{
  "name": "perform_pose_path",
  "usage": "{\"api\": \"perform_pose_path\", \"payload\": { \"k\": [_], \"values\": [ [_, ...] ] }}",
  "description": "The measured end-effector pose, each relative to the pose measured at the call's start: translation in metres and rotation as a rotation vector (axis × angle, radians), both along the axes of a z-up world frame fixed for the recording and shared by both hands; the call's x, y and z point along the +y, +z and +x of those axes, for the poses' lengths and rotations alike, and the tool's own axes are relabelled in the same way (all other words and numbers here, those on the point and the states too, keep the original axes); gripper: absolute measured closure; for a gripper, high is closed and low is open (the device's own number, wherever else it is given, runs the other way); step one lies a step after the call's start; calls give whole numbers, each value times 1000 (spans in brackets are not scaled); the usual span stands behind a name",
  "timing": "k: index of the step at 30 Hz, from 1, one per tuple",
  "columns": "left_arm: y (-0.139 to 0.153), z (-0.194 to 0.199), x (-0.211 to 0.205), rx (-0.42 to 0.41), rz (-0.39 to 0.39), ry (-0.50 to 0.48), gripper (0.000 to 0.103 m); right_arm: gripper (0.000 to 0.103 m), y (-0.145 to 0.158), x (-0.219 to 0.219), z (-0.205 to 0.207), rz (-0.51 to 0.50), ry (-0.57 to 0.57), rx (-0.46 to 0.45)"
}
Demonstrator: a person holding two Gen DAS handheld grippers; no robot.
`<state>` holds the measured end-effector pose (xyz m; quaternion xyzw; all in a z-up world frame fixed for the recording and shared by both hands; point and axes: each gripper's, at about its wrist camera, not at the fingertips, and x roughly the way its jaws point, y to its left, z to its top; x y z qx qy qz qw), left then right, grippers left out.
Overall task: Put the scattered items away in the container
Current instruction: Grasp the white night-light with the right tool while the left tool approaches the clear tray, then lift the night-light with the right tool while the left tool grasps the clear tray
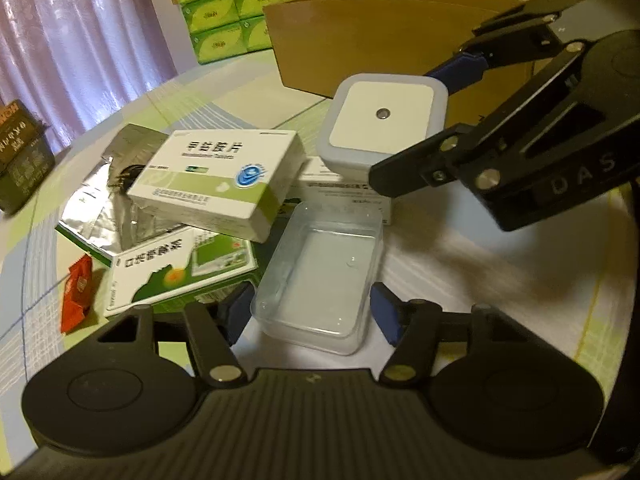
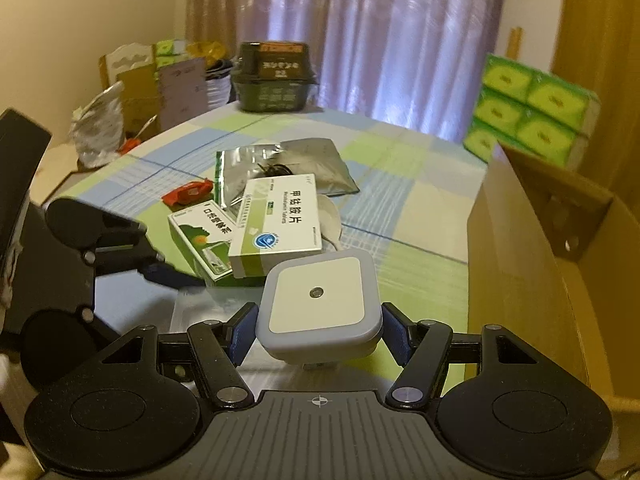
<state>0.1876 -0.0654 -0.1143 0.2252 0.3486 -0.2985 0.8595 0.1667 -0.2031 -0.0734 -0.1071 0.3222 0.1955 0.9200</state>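
Gripping a square white night light [image 2: 318, 304] between the two blue pads of the right gripper [image 2: 320, 330], jaws closed partway against its sides, light lifted clear of the table at lower centre of the right wrist view. Showing the same light [image 1: 380, 116] at upper centre of the left wrist view, with the right gripper [image 1: 448, 120] reaching in from the upper right. Holding the left gripper [image 1: 308, 314] wide open at bottom centre, pads on either side of a clear plastic tray [image 1: 320, 280] that sits on the table; whether the pads touch it, cannot tell. Lying in a heap left of centre: a white and green medicine box [image 1: 218, 178] tilted on top of a second green box [image 1: 180, 268] and a silver foil pouch [image 1: 104, 200]. Resting just beside the heap at lower left, a small red packet [image 1: 78, 294]. Standing at the upper right behind the light, an open cardboard box [image 1: 380, 36]; filling the right edge of the right wrist view [image 2: 532, 264]. Covering the table, a green, blue and white checked cloth [image 2: 400, 184].
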Motion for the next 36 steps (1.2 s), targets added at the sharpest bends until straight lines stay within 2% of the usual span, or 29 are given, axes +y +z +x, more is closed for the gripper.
{"api": "perform_pose_path", "payload": {
  "k": [6,8,10,17,18,19,21,29,36],
  "values": [
    [5,-25,-1,70,-14,62,44,36,4,-13,-5,71,-32,31],
    [6,-32,-2,72,-6,61,43,36,5,-16,-5,86,-38,37],
    [6,-33,-5,58,8,60,35,36,5,-18,-5,97,-45,41],
    [-1,-18,-21,77,49,11,36,36,4,-26,-1,122,-78,58],
    [-1,-17,-22,75,43,7,42,36,4,-26,-1,125,-78,60],
    [-1,-17,-22,79,42,15,47,36,4,-26,-1,128,-77,62],
    [1,-19,-20,92,41,43,50,36,5,-27,-1,141,-75,63],
    [13,-42,0,138,-15,198,50,36,12,-27,-11,165,-69,42],
    [36,-59,2,104,-34,263,50,36,22,-26,-34,163,-80,22]
  ]
}}
